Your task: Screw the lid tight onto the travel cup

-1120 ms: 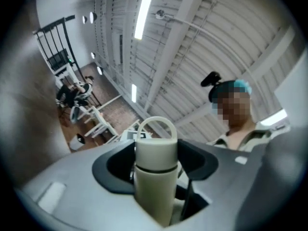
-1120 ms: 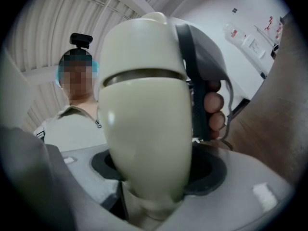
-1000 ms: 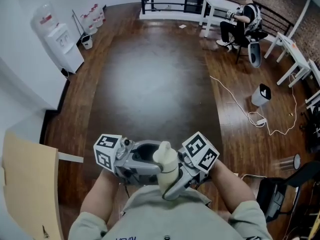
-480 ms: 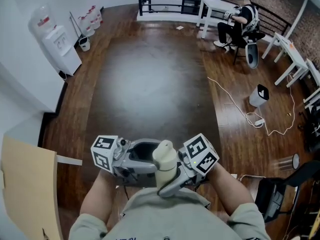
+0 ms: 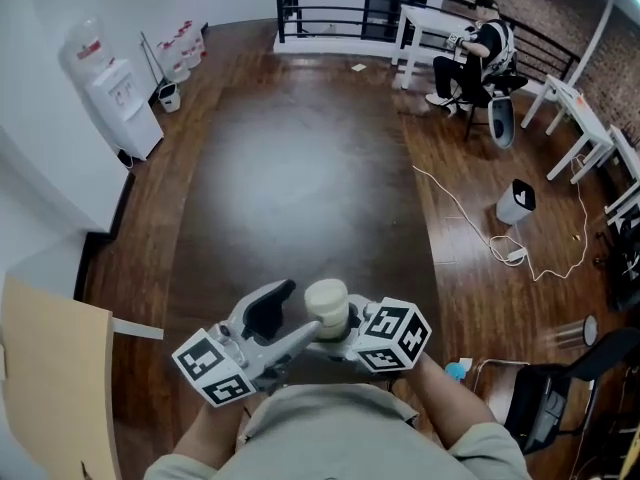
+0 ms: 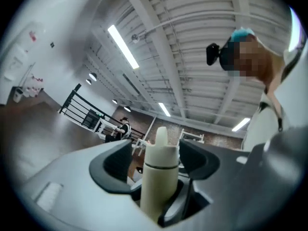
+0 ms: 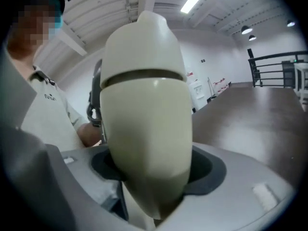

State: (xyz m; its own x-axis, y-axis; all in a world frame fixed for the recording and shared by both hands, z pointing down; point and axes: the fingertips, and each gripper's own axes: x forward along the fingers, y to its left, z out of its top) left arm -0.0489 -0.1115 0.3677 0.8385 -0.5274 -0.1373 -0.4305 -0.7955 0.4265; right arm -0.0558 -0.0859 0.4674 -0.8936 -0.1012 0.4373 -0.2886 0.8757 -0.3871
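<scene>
A cream travel cup [image 5: 327,305] with its lid [image 7: 142,42] on is held close to my chest between both grippers. My right gripper [image 5: 338,330] is shut on the cup's body [image 7: 144,138], with dark pads [image 7: 208,173] pressing both sides. My left gripper [image 5: 298,323] has the cup [image 6: 160,177] standing between its jaws. Those jaws have just been opening, and its pads [image 6: 111,163] stand apart from the cup's sides. In the head view the lid's top faces up between the two marker cubes.
A dark wooden floor [image 5: 300,168] spreads below. A water dispenser [image 5: 125,93] stands at the left wall and a beige board [image 5: 50,368] lies at the near left. A seated person [image 5: 480,40], white tables, a loose cable [image 5: 470,218] and a white bin [image 5: 517,200] are at the right.
The left gripper rolled, its marker cube dropping to the lower left and one finger rising beside the cup. The right gripper and the cup tipped, so the lid's top faces the head camera more.
</scene>
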